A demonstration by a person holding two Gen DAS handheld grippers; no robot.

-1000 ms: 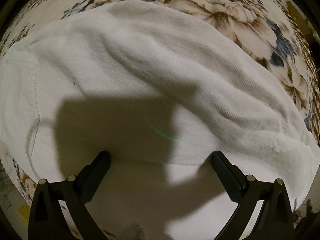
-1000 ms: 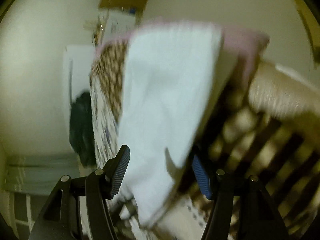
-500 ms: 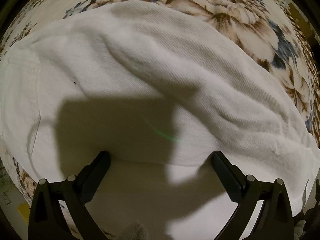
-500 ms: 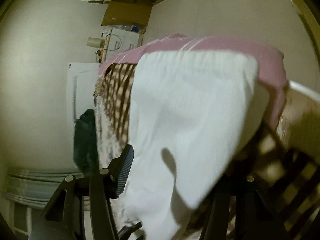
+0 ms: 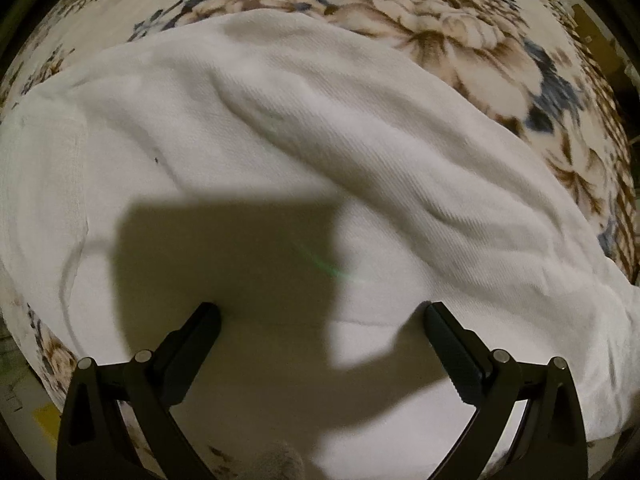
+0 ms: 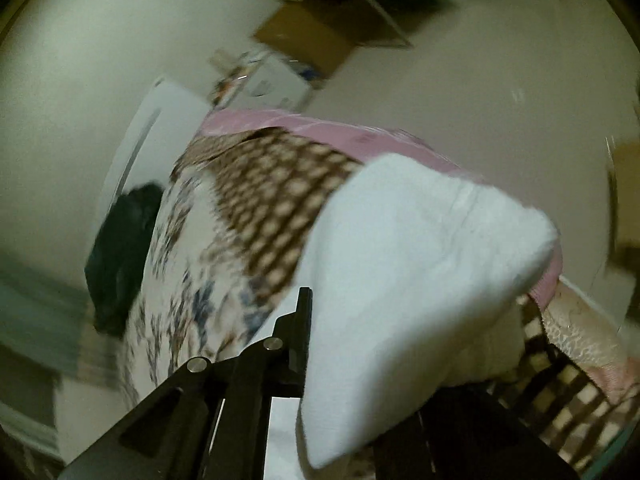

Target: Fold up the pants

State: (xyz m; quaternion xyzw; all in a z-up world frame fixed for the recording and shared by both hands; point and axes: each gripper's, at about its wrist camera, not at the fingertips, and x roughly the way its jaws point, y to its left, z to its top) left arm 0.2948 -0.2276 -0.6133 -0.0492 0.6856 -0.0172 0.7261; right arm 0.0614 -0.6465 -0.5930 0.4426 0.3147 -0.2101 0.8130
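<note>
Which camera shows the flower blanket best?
The left wrist view: the flower blanket is sharp there, with big brown and blue blooms beyond the white pants. The right wrist view shows only a blurred strip of it beside the lifted pants.

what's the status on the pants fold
Left gripper open, pointing down over white pants on floral blanket. Right gripper shut on a pants end, fabric draped over it. Nothing in the way.

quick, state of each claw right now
left claw: open, pressing down on the white cotton pants
right claw: shut on a fold of the pants
</note>
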